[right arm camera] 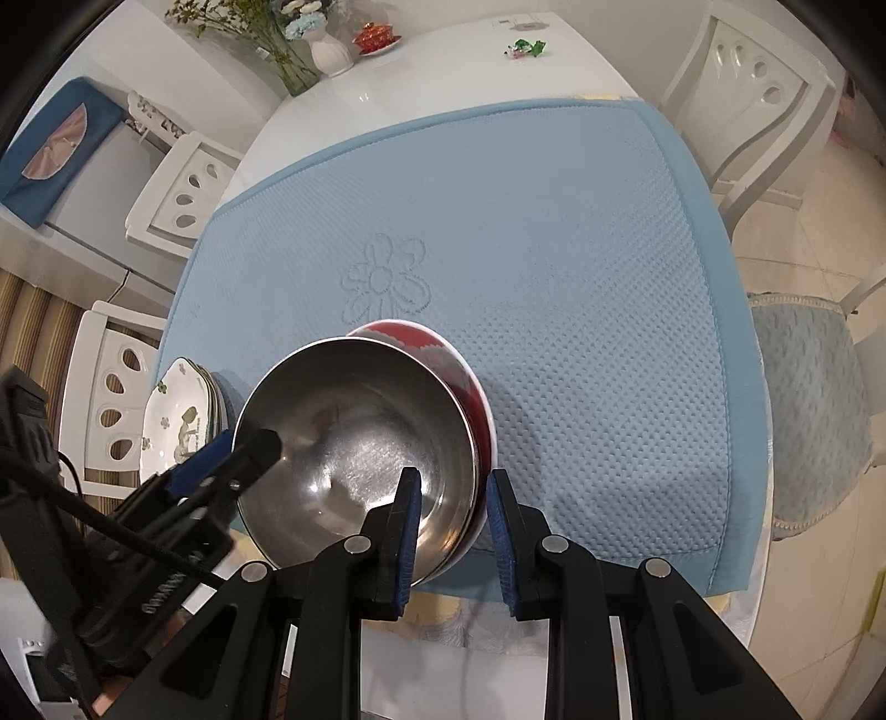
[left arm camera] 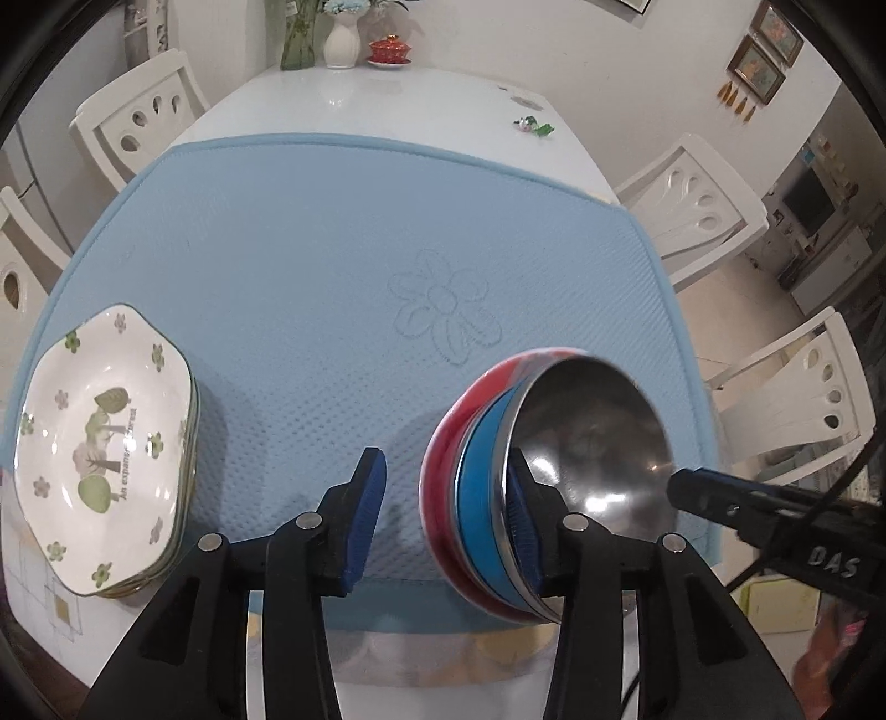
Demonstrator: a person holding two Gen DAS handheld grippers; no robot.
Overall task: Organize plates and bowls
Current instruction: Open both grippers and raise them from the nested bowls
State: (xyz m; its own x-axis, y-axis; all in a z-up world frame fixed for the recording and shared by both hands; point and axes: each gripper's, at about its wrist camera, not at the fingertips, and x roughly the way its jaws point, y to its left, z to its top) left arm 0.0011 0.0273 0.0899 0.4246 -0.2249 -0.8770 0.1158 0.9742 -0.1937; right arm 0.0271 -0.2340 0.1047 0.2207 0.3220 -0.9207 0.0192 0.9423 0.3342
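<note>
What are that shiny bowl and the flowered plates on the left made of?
The shiny bowl looks like polished stainless steel: mirror-grey inside with bright glints and blurred reflections. The flowered plates look like glazed ceramic or porcelain, though melamine is possible: glossy white with printed trees and flowers and small highlights.

3 nested bowls (left arm camera: 554,476): steel, blue, red. 1 stack of floral plates (left arm camera: 105,448), count unclear. 1 blue mat (left arm camera: 343,266). 2 vases (left arm camera: 340,41). 4 white chairs (left arm camera: 703,205). 2 tools (left arm camera: 446,518).
</note>
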